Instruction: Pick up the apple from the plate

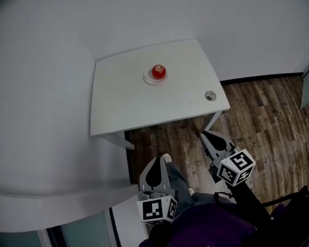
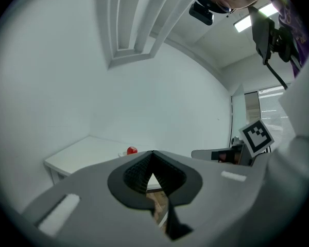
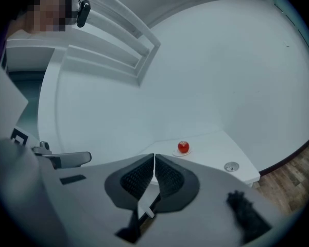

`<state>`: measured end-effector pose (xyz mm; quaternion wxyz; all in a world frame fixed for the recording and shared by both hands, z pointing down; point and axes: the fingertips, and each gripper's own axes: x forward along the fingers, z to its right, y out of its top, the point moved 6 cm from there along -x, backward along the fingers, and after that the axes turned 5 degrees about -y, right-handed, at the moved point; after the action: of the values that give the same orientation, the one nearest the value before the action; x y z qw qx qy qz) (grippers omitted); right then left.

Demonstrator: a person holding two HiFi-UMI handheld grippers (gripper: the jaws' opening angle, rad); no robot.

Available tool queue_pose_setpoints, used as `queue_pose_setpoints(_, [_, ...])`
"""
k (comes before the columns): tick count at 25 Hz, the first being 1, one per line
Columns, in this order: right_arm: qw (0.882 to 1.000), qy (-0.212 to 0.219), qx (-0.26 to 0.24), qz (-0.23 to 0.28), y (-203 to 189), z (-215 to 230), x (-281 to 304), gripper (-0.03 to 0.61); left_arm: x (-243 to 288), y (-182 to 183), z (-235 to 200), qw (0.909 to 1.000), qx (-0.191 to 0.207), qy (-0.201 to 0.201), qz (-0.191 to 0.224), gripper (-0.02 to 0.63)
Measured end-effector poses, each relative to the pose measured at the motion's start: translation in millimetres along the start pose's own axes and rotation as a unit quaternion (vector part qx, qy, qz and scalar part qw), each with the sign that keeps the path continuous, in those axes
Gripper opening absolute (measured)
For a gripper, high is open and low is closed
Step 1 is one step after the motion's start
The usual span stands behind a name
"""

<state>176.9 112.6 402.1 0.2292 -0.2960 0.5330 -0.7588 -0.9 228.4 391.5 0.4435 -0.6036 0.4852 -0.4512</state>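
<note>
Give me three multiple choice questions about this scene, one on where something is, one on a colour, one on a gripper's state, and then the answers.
1. Where is the apple?
A. in a bowl
B. on the plate on the table
C. on a chair

2. What colour is the apple?
A. green
B. yellow
C. red

3. How do the jaws of the right gripper stand?
A. shut, with nothing in them
B. wide open
C. shut on the apple

Answers:
1. B, since the head view shows it sitting on the plate on the tabletop.
2. C, since it looks red in all three views.
3. A, since the right gripper view shows the jaws together with nothing between them and the apple far ahead on the table.
</note>
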Motion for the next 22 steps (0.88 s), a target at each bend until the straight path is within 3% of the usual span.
queue_pose_setpoints(11, [1.000, 0.014, -0.007, -0.015, 27.5, 25.0, 125.2, 0.014, 111.0, 24.9, -78.8, 0.9996, 0.009, -0.021, -0.015, 0.006])
queue_pose_setpoints(22, [1.000, -0.014, -0.007, -0.022, 61.5, 58.1, 258.8, 0.014, 215.5, 54.8, -165.9, 0.9990, 0.006, -0.037, -0.025, 0.006])
